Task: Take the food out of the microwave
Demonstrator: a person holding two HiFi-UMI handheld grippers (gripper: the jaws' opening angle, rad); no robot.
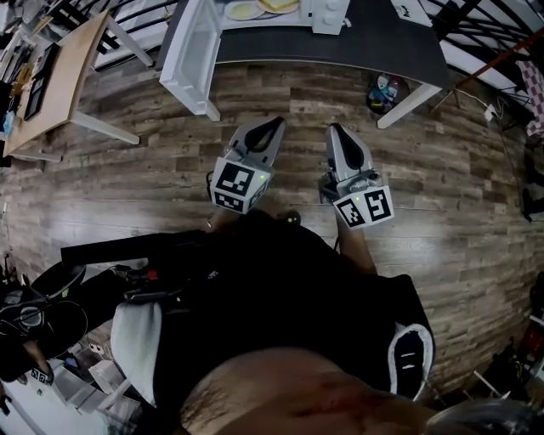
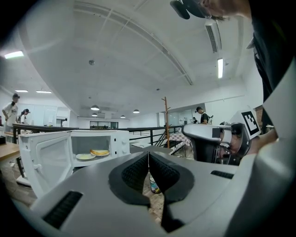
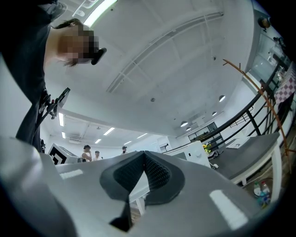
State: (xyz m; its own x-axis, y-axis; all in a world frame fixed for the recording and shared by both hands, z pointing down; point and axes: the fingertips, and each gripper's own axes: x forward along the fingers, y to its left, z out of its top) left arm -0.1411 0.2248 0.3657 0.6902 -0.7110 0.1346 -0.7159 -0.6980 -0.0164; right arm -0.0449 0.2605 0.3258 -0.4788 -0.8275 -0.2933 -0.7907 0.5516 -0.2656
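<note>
A white microwave (image 1: 255, 17) stands on a dark table (image 1: 374, 42) with its door (image 1: 191, 51) swung open to the left. Inside lie a plate (image 2: 85, 156) and a flat piece of yellow-brown food (image 2: 100, 152) on a second plate; from the head view the food (image 1: 276, 5) shows at the top edge. My left gripper (image 1: 275, 126) and right gripper (image 1: 334, 130) hang side by side over the wooden floor, short of the table, both pointing toward the microwave. Each is shut with nothing between its jaws. The left gripper (image 2: 148, 155) looks at the open cavity; the right gripper (image 3: 144, 155) points upward.
A light wooden table (image 1: 59, 76) stands at the far left. Bottles (image 1: 384, 89) sit on the floor under the dark table's right end. A black railing (image 2: 152, 134) runs behind. People (image 2: 10, 109) stand far off. Dark equipment (image 1: 42, 314) lies at my lower left.
</note>
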